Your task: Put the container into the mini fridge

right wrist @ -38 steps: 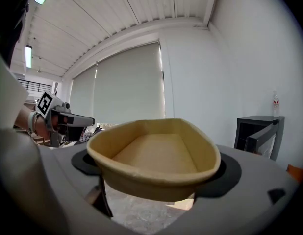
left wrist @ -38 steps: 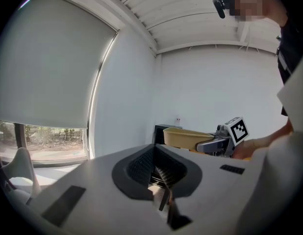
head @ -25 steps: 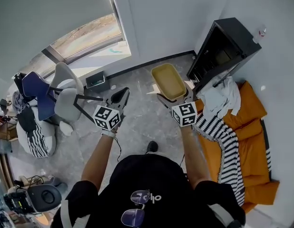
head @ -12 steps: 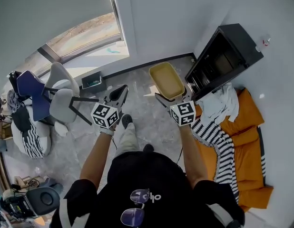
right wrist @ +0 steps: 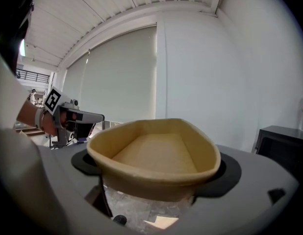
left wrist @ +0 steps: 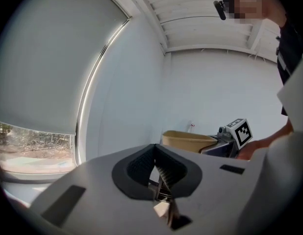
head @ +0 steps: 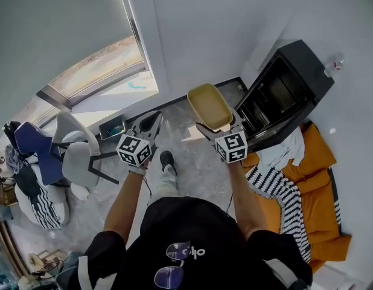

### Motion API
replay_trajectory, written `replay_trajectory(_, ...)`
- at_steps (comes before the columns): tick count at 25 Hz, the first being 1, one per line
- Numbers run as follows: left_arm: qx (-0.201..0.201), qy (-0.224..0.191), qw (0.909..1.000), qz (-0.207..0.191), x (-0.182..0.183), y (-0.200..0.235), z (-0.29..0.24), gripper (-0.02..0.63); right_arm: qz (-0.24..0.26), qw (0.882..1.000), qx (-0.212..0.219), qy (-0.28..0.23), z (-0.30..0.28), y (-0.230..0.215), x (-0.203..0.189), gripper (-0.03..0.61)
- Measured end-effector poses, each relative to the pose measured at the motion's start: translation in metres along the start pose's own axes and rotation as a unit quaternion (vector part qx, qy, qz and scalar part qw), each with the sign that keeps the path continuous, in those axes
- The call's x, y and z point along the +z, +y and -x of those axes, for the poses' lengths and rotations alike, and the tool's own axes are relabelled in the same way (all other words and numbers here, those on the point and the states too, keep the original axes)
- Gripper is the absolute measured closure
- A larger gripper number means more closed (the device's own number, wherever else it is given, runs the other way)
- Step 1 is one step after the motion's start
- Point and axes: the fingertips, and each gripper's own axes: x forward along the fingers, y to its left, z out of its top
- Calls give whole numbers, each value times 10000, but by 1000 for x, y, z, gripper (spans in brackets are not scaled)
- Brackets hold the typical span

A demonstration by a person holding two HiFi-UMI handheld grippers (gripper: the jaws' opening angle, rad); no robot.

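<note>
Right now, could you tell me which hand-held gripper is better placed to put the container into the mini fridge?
The right hand-held gripper: it grips the tan container beside the open mini fridge; the left hand-held gripper is shut, empty.

Black short-sleeved shirt (head: 195, 234); grey left gripper (head: 152, 122) and right gripper (head: 219, 132) bear marker cubes (head: 136, 149).

Grey stone-look floor (head: 195, 162). Black mini fridge (head: 295, 83) stands on it by the right wall, door open. Orange mattress (head: 322, 186) just beside it, with a striped cloth (head: 283, 192) and a white cloth (head: 282, 153) draped over. Chairs (head: 78, 162) at left, small bin (head: 113, 128) near the window.
</note>
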Motion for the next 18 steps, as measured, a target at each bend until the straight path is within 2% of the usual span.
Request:
replay_trajectory(9,-445,53,9990,21,30,112,-83,606,-23,9996,-284,33,-125,-43,41,14)
replay_trajectory(18,-958,84,9953,109,42,182,-147,606,-183,9978,-627,69,-207,-74,54,14)
